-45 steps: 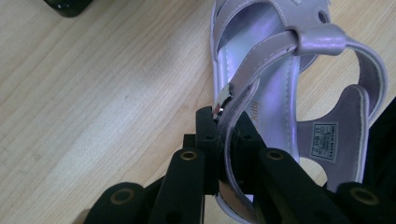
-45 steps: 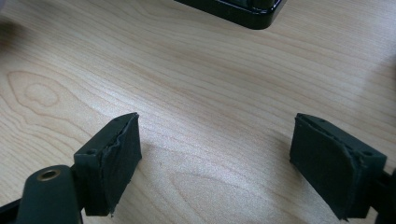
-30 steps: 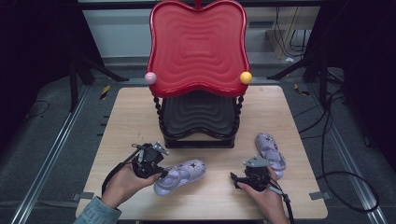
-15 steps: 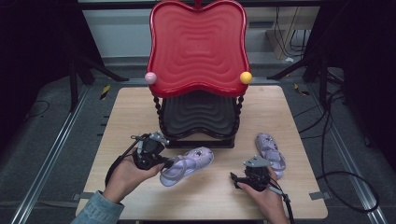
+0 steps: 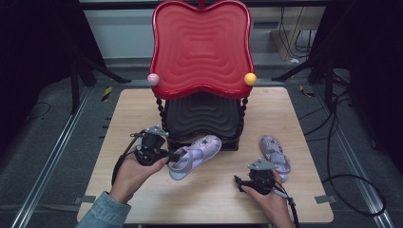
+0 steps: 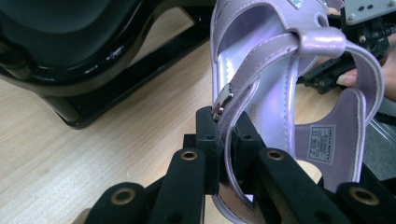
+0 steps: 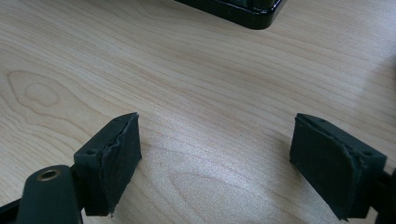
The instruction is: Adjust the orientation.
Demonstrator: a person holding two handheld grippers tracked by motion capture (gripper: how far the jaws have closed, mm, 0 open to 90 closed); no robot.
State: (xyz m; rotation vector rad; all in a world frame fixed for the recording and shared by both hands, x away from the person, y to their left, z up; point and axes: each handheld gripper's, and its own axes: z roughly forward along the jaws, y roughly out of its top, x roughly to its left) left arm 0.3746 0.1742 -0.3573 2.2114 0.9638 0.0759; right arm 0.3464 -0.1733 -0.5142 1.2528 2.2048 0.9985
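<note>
- Left gripper fingers pinch the strap of one lilac sandal, lifted off the surface before the black lower shelf.
- Right gripper fingers spread, empty, near front edge.
- Second sandal lies unplaced toward the right edge; judged not halfway.

The lilac sandal carries one small grey printed label on its insole at the heel, at about four o'clock in the left gripper view. Its lines of print are too small and blurred to read for certain.
</note>
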